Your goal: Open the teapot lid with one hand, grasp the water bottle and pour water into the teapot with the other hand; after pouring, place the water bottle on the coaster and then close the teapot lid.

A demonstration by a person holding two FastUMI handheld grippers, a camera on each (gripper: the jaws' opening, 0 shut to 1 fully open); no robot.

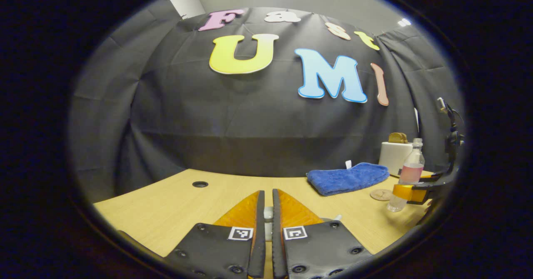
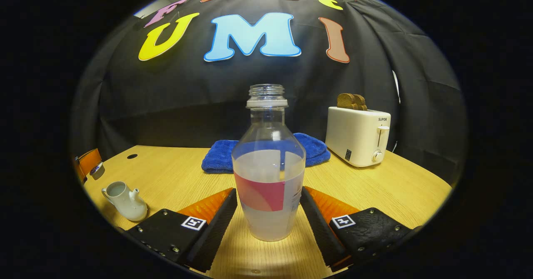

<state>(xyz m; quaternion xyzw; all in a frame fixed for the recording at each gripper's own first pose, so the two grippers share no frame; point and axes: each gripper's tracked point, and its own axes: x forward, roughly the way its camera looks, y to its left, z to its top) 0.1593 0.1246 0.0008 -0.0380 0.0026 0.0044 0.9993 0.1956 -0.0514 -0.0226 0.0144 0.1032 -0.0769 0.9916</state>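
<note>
The clear water bottle (image 2: 268,179), uncapped, about half full and with a pink label, stands upright between the fingers of my right gripper (image 2: 268,189), which press on both its sides. In the left gripper view the bottle (image 1: 407,173) stands at the far right, just beside the round coaster (image 1: 381,194), with the right gripper (image 1: 416,191) around it. The white teapot (image 2: 125,204) sits lidless on the table at the left. My left gripper (image 1: 266,192) is shut on the small pale teapot lid (image 1: 268,213). It appears at the far left of the right gripper view, holding the lid (image 2: 98,169) above the table.
A folded blue towel (image 2: 308,148) lies behind the bottle. A white toaster (image 2: 358,135) with bread in it stands at the back right. The wooden table (image 1: 175,204) has a round cable hole (image 1: 200,184) near its far left edge.
</note>
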